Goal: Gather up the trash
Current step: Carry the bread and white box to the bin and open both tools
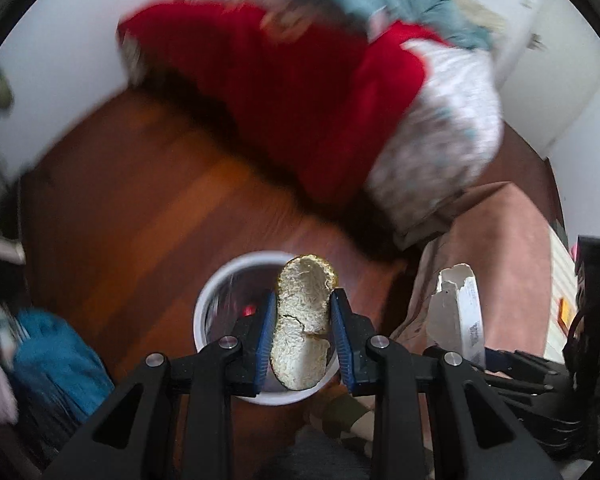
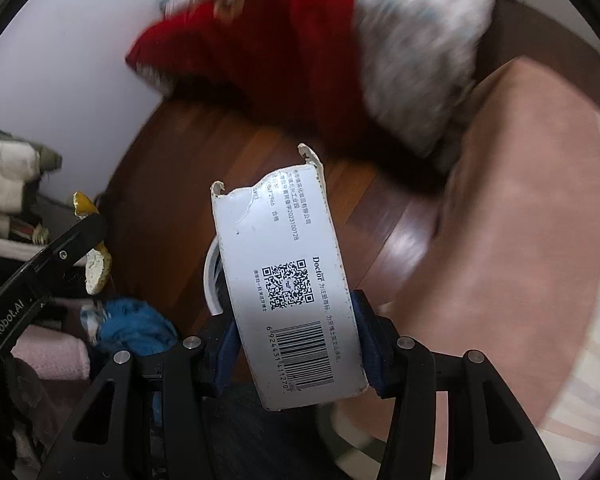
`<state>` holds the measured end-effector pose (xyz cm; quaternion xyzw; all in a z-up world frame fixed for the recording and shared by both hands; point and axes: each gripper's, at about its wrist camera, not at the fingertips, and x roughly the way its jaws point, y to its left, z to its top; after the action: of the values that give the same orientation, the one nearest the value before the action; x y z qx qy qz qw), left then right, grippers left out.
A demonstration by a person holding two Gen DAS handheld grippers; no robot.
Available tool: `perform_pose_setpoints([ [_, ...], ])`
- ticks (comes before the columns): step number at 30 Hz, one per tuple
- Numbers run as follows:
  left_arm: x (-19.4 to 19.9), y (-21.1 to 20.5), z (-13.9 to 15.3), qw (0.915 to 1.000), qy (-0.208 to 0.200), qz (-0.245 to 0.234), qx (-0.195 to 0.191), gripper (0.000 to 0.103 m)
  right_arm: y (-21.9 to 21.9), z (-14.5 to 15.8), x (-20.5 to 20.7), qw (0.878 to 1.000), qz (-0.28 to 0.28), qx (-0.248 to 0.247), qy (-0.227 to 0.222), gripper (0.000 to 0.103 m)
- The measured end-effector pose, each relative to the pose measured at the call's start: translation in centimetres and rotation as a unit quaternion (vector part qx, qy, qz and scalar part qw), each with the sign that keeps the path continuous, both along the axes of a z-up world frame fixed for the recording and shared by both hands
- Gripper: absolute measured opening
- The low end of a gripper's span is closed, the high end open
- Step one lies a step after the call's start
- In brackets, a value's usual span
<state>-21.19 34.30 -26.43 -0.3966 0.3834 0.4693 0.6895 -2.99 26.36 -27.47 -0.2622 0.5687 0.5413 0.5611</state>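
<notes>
A polished wooden floor [image 1: 148, 216] stretches ahead of the gripper, where a red blanket [image 1: 284, 96] and patterned white bedding [image 1: 440, 128] hang blurred. Blue cloth [image 1: 56, 360] lies crumpled lower left, pink fabric [image 2: 52, 356] just beside it.

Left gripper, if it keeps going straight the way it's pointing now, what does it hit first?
Most likely the white bin on the wooden floor. The left gripper, shut on a fruit peel, points down at its opening, though depth is hard to judge.

Blur & hidden bits
My peel [image 1: 304, 320] covers much of the white bin [image 1: 208, 300]; red cloth [image 1: 284, 92] smeared by blur; carton [image 2: 288, 292] hides most of bin's rim.
</notes>
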Motion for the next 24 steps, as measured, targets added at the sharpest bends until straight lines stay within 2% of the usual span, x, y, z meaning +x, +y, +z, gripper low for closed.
perform_pose_setpoints([
  [4, -3.0, 3.4, -5.7, 0.9958, -0.024, 0.022, -0.085, 0.024, 3.6, -5.7, -2.0, 0.998, 0.018, -0.055, 0.008, 0.053],
  [6, -3.7, 4.6, -7.8, 0.9924, -0.037, 0.027, -0.114, 0.025, 4.8, -8.0, -2.5, 0.997, 0.023, -0.077, 0.006, 0.053],
  [9, -3.8, 5.3, -10.0, 0.9892, -0.018, 0.036, -0.141, 0.027, 6.8, -10.5, -3.0, 0.995, 0.03, -0.099, 0.006, 0.053],
  [11, -3.8, 5.2, -10.9, 0.9878, -0.008, 0.041, -0.15, 0.046, 7.6, -11.7, -3.1, 0.993, 0.031, -0.111, 0.009, 0.054],
  [12, -4.0, 5.1, -11.0, 0.9874, -0.007, 0.044, -0.152, 0.069, 8.1, -12.4, -3.2, 0.993, 0.033, -0.116, 0.009, 0.054],
  [13, -4.2, 5.0, -11.2, 0.9872, -0.005, 0.052, -0.151, 0.086, 8.5, -12.9, -3.4, 0.992, 0.037, -0.123, 0.005, 0.055],
  [15, -4.6, 4.8, -11.6, 0.9867, 0.004, 0.062, -0.15, 0.098, 9.0, -14.1, -3.6, 0.99, 0.041, -0.137, 0.012, 0.057],
  [17, -5.4, 4.4, -11.3, 0.9867, 0.018, 0.07, -0.146, 0.099, 9.1, -14.4, -3.7, 0.989, 0.044, -0.142, 0.012, 0.076],
  [22, -6.6, 3.3, -10.1, 0.9897, 0.065, 0.081, -0.099, 0.099, 7.9, -13.3, -4.0, 0.989, 0.059, -0.135, -0.017, 0.103],
  [24, -6.7, 2.6, -9.6, 0.9899, 0.079, 0.081, -0.086, 0.099, 7.3, -12.7, -4.0, 0.988, 0.067, -0.132, -0.037, 0.103],
])
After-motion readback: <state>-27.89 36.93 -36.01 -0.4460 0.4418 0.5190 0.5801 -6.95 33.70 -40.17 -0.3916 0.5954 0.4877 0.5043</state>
